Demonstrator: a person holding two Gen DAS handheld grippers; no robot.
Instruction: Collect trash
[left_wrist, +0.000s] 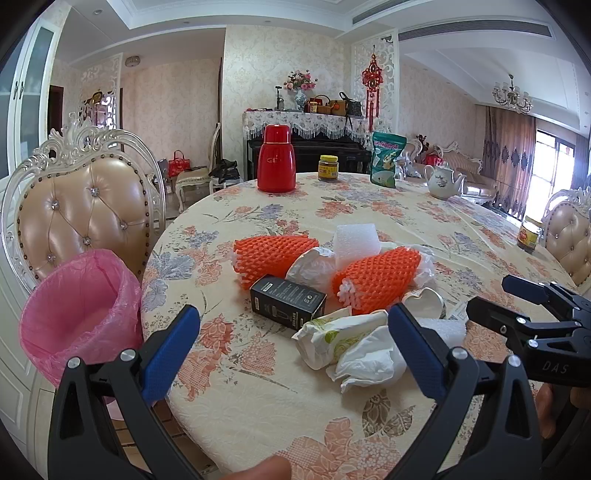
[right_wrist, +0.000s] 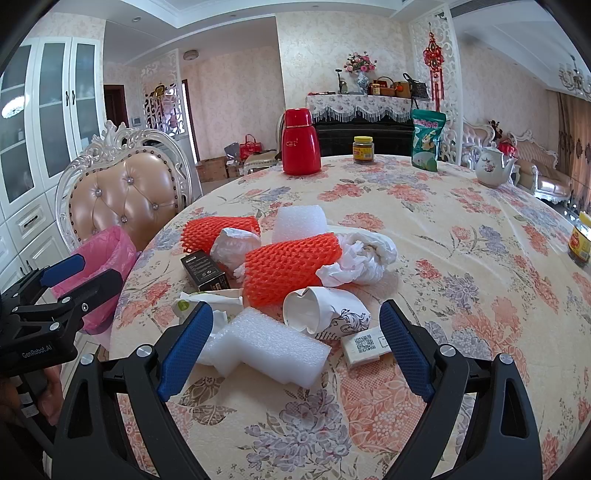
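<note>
Your left gripper (left_wrist: 293, 345) has its blue-padded fingers (left_wrist: 168, 354) spread wide apart, holding nothing. Between them, lying on the round desk with the floral cloth (left_wrist: 258, 387), you have a crumpled white tissue (left_wrist: 369, 360) and a flattened white wrapper with a green leaf print (left_wrist: 325, 339), both close to your right-hand finger. Just beyond the fingertips lies a small black rectangular carton (left_wrist: 288, 301), and past it two orange foam fruit nets (left_wrist: 275, 258), a white foam block (left_wrist: 356, 242) and wads of white paper. Outside your left-hand finger, off the desk edge and beside the padded cream chair (left_wrist: 81, 210), stands the bin lined with a pink plastic bag (left_wrist: 79, 314), its mouth open.

Your right gripper (right_wrist: 297, 343) is also spread wide and grips nothing. Between its fingers (right_wrist: 184, 350) rests an L-shaped piece of white foam (right_wrist: 266, 349), touching or nearly touching the left-hand finger. Just beyond it lies a tipped-over white paper cup with a dark floral print (right_wrist: 325, 314), and a small white box with a QR code (right_wrist: 364, 345) sits beside the right-hand finger. The nearer orange net (right_wrist: 291, 267) lies behind the cup.

Far beyond the trash stand a red thermos (right_wrist: 301, 142), a yellow-lidded jar (right_wrist: 364, 149), a green snack pouch (right_wrist: 426, 140) and a white teapot (right_wrist: 491, 166).
</note>
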